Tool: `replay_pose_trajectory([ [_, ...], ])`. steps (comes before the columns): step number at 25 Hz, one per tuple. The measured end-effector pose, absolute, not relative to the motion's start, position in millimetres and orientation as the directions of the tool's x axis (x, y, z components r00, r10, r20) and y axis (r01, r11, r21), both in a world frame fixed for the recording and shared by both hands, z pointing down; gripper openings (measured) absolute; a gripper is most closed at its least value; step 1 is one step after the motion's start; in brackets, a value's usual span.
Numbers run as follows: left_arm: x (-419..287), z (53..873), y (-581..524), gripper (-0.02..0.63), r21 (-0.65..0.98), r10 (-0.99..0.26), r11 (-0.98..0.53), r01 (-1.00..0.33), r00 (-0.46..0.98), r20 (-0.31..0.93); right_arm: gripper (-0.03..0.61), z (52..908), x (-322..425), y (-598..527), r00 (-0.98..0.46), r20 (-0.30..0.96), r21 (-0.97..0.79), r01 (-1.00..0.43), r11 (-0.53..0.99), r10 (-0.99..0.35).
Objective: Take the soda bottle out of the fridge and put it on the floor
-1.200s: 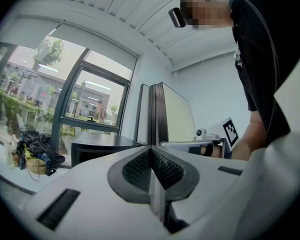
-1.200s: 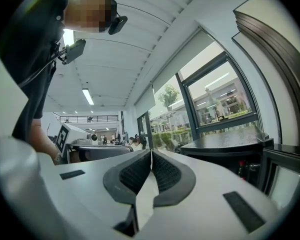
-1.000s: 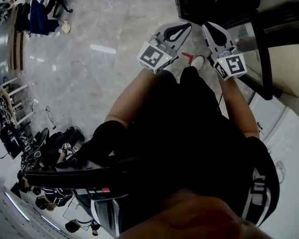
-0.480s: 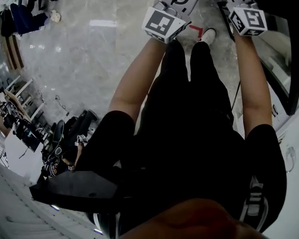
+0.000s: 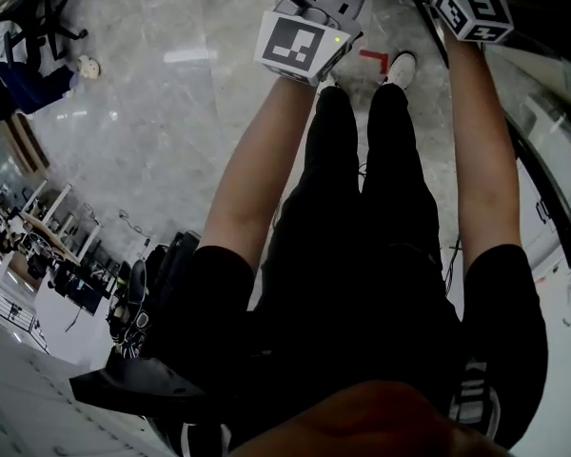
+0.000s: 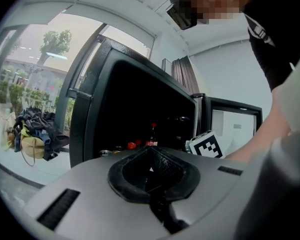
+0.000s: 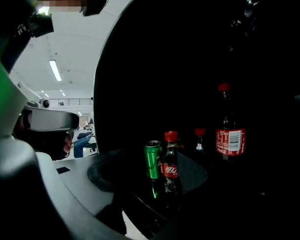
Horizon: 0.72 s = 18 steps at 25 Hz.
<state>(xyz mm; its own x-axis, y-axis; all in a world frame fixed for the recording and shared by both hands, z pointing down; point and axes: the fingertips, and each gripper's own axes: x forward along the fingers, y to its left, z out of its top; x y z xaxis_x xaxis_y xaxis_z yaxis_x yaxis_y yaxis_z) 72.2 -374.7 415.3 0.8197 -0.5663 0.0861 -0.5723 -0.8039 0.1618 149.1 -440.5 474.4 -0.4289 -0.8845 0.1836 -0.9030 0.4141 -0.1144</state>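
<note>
The fridge point(image 6: 90, 114) stands open with a dark inside. In the right gripper view a small cola bottle point(image 7: 170, 164) with a red cap stands beside a green can point(image 7: 152, 159). A taller cola bottle point(image 7: 229, 129) stands further back. My right gripper point(image 7: 160, 186) points at the small bottle and its jaws are opening. Bottle and can lie beyond the jaws, untouched. My left gripper point(image 6: 150, 170) is shut with nothing held, raised in front of the fridge. In the head view only the marker cubes show well, left cube point(image 5: 300, 46) and right cube point(image 5: 471, 8).
A heap of clothes and a bag point(image 6: 35, 134) lies left of the fridge. The fridge's glass door point(image 5: 552, 131) stands open at my right. My shoes point(image 5: 400, 65) rest on the marble floor point(image 5: 152, 122) by a red tape mark point(image 5: 373, 57). Office chairs point(image 5: 38, 74) are far left.
Both grippers have moved forward toward the fridge, up to the top edge of the head view. The right gripper's jaws have left that view.
</note>
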Motion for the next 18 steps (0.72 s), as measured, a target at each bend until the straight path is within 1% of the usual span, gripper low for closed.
replay_pose_trajectory([
  [1, 74.5, 419.3, -379.0, 0.002, 0.163, -0.564, -0.805, -0.570, 0.821, 0.085, 0.271, 478.0, 150.6, -446.7, -0.422, 0.189, -0.105, -0.906, 0.409, -0.887],
  [5, 82.5, 429.0, -388.1, 0.002, 0.167, -0.565, -0.806, -0.569, 0.822, 0.075, 0.295, 491.7, 155.8, -468.4, -0.375, 0.222, -0.071, -0.927, 0.368, -0.900],
  [10, 87.7, 437.4, -390.2, 0.002, 0.173, -0.583, -0.794, -0.583, 0.811, 0.058, 0.296, 512.4, 168.6, -479.7, -0.277, 0.204, -0.086, -0.961, 0.264, -0.939],
  [18, 81.4, 439.9, -388.6, 0.002, 0.188, -0.582, -0.792, -0.581, 0.811, 0.056, 0.296, 525.5, 165.2, -499.1, -0.261, 0.221, -0.063, -0.965, 0.254, -0.940],
])
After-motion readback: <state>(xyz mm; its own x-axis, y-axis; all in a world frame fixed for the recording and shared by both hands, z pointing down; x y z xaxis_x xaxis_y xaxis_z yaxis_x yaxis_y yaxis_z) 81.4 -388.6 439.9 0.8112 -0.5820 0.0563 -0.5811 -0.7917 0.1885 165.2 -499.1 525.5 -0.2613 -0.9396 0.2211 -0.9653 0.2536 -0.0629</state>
